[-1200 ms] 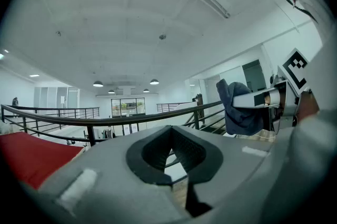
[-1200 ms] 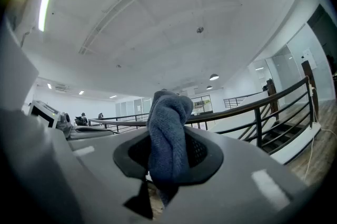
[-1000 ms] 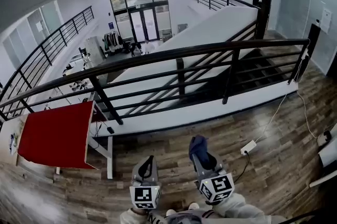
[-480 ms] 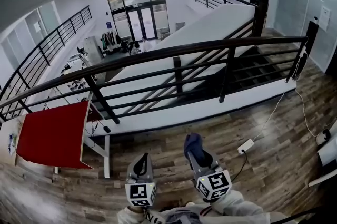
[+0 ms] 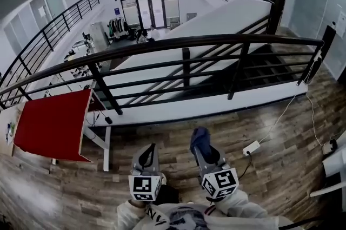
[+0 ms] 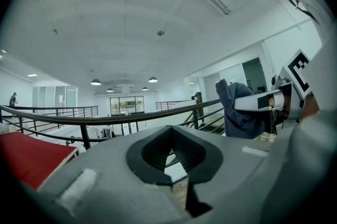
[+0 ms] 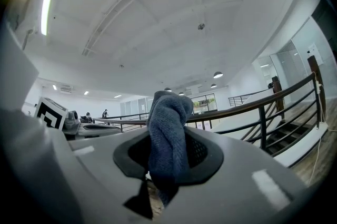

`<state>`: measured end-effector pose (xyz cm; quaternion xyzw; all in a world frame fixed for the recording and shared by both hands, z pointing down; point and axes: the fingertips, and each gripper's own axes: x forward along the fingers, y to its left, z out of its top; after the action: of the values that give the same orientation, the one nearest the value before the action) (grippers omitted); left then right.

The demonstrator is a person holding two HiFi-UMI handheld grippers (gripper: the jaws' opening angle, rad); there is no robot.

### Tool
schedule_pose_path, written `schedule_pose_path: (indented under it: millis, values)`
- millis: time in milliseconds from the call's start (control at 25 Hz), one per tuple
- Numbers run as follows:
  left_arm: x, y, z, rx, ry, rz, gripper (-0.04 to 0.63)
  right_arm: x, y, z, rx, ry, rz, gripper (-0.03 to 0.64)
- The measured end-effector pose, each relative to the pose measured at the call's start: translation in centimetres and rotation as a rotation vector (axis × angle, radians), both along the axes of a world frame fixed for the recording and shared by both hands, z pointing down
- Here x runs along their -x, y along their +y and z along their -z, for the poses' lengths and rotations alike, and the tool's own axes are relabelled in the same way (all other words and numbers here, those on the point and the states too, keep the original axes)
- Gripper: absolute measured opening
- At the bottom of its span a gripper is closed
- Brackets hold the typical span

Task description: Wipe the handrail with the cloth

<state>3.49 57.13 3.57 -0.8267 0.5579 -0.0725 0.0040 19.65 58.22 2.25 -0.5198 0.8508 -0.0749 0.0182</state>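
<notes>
Handrail [image 5: 216, 38]: in the head view it is running across the landing, well apart from both tools, and nothing is touching it. The right gripper [image 5: 204, 150] is carrying the blue cloth [image 5: 200, 138] low, beside the left gripper [image 5: 149, 155].

In the left gripper view, the left gripper [image 6: 171, 152] is showing jaws together with nothing between them; the cloth [image 6: 237, 112] is hanging off to the right.

In the right gripper view, the right gripper [image 7: 168, 150] is clamping the cloth [image 7: 168, 128], with the handrail [image 7: 263, 104] beyond.

Judgement: wiping is not yet under way; the whole rail is awaiting attention.

Table [image 5: 51, 126] left, before the handrail [image 5: 184, 42]
</notes>
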Motion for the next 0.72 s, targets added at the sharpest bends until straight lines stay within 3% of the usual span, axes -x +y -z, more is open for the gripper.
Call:
schedule_pose_path:
  millis: [320, 720]
  values:
    - [1.6, -7.4, -1.1, 0.001, 0.005, -0.032, 0.002, 2.4, -7.4, -1.0, 0.022, 0.029, -0.011, 0.092]
    - [8.6, -20.6, -0.8, 0.003, -0.011, -0.072, 0.002, 9.9, -20.0, -1.1, 0.038, 0.039, -0.038, 0.092]
